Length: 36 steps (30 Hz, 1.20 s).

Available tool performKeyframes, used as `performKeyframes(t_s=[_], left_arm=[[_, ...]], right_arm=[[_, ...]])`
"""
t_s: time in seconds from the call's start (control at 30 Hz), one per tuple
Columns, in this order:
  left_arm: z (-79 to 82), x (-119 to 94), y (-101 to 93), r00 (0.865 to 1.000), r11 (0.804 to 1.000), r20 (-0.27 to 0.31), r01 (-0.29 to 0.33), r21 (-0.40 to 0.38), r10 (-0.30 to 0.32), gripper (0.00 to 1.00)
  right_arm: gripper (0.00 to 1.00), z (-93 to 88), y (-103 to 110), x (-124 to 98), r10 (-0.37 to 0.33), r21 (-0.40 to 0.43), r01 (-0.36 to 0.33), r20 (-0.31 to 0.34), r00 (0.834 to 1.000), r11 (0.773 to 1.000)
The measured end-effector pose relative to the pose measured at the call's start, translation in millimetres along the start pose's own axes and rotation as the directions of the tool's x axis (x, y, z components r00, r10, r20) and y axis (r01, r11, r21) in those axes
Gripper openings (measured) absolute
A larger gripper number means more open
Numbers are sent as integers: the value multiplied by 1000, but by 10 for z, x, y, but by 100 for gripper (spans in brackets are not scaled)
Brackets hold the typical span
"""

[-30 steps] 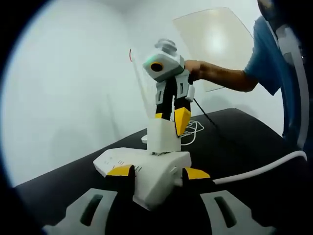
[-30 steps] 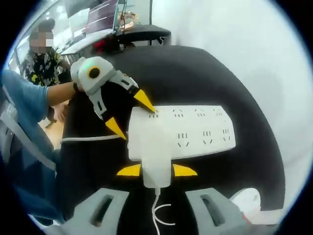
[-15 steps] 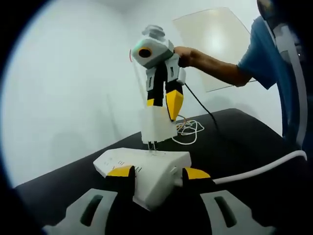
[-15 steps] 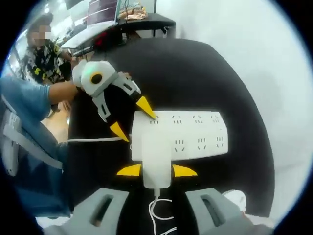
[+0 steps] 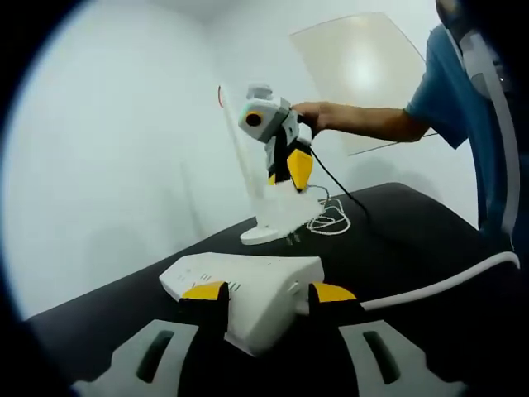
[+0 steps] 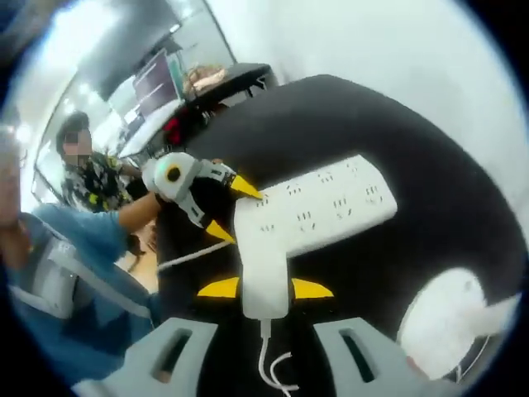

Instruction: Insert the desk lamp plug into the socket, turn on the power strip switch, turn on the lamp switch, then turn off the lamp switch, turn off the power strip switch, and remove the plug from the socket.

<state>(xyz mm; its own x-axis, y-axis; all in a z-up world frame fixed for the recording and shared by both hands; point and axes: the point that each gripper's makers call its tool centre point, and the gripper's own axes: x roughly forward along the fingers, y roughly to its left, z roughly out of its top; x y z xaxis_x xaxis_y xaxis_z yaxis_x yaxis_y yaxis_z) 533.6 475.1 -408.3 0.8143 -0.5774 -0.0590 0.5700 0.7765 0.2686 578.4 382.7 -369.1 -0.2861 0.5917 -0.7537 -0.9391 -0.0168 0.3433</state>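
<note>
With white blocky plug (image 6: 264, 277) clamped in right gripper (image 6: 265, 289), clear above white power strip (image 5: 244, 289) pinned on black table (image 5: 397, 240) by left gripper (image 5: 266, 291) — risks snagging cord; dropping plug.

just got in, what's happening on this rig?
A person is working a two-claw handheld setup on a black table. The left claw is clamped on one end of the white multi-socket power strip, pinning it down. The right claw grips the white blocky lamp plug and holds it in the air, prongs clear of the sockets, near the lamp's round white base. By the look of it, this is the unplugging step at the end.
</note>
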Motion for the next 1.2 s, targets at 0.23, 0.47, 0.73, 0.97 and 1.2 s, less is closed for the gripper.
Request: performKeyframes(t_s=[0.23, 0.47, 0.73, 0.97, 1.2], left_arm=[[-7, 3, 10, 1000, 1000, 1, 0, -4, 0, 37], [-10, 7, 12, 1000, 1000, 1, -1, -6, 1, 37], [-13, 11, 17, 1000, 1000, 2, 0, -13, 0, 38], [-14, 14, 13, 1000, 1000, 2, -3, -18, 3, 38], [-22, 16, 24, 1000, 1000, 2, -4, -22, 4, 39]], right_arm=[[22, -145, -72, 110, 93, 127, -97, 40, 995, 987], [22, -172, -42, 231, 199, 197, -210, 75, 977, 958], [18, -161, -252, 199, 68, 54, -73, 88, 994, 996], [18, -106, -326, 101, 25, 28, -28, 120, 992, 999], [18, -73, -335, -15, 17, 24, -21, 164, 986, 999]])
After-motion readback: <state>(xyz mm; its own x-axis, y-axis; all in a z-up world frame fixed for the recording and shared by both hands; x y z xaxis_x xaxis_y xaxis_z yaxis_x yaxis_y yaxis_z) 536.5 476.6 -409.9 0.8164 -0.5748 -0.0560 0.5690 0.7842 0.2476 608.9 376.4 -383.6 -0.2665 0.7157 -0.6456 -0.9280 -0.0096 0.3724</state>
